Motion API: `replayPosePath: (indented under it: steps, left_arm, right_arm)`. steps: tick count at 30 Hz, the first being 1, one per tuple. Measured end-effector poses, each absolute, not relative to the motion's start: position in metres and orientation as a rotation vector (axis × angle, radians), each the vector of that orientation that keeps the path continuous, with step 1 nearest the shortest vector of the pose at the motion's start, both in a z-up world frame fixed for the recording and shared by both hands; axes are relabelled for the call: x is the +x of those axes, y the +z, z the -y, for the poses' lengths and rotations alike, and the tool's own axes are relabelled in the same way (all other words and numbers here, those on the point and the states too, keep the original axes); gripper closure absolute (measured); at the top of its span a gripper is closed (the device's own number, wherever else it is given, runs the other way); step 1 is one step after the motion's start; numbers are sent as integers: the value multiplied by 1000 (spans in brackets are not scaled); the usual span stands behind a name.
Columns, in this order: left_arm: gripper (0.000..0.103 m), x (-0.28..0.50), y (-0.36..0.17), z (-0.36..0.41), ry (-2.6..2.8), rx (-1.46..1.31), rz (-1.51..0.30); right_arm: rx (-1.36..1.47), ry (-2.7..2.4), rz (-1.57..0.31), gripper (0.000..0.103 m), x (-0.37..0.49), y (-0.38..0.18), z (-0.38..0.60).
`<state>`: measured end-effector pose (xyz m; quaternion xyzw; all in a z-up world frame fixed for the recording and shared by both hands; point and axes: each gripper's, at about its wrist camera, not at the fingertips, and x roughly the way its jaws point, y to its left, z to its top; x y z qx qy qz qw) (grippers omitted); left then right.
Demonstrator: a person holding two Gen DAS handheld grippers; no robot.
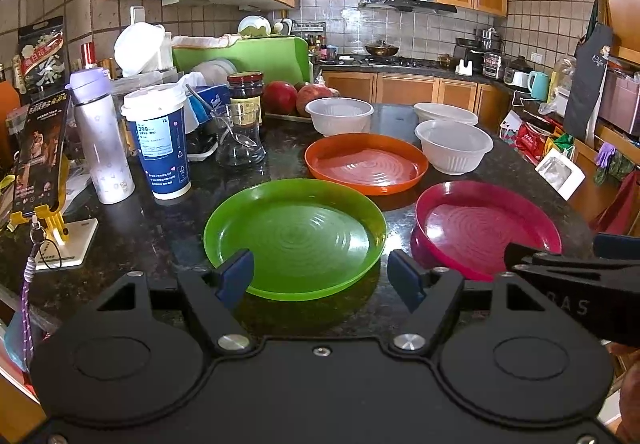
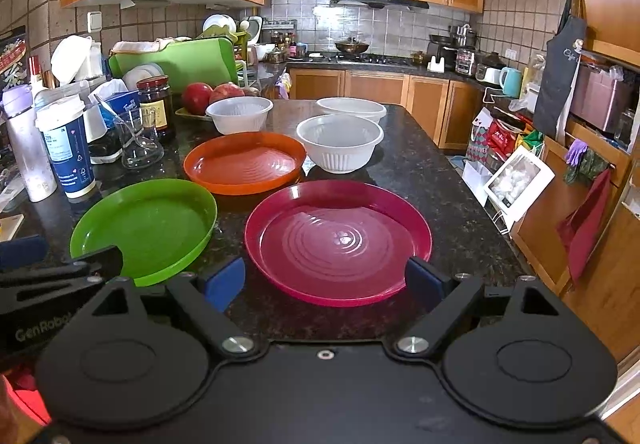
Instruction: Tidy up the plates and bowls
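Three plates lie on the dark stone counter: a green plate, an orange plate behind it, and a magenta plate to the right. Three white bowls stand behind the plates; they also show in the right wrist view. My left gripper is open and empty at the green plate's near rim. My right gripper is open and empty at the magenta plate's near rim.
At the left stand a blue paper cup, a lilac bottle, a glass beaker, a dark jar and a phone on a stand. Red fruit and a green dish rack sit behind. The counter edge drops at the right.
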<state>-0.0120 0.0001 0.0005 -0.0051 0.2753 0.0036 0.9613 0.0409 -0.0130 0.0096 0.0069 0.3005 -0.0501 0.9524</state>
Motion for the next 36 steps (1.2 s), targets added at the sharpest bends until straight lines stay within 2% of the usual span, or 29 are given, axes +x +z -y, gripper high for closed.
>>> replayPosePath:
  steps: [36]
  left_arm:
    - [29, -3, -2, 4, 34, 0, -590]
  right_arm:
    - [2, -124, -622, 12, 49, 7, 13]
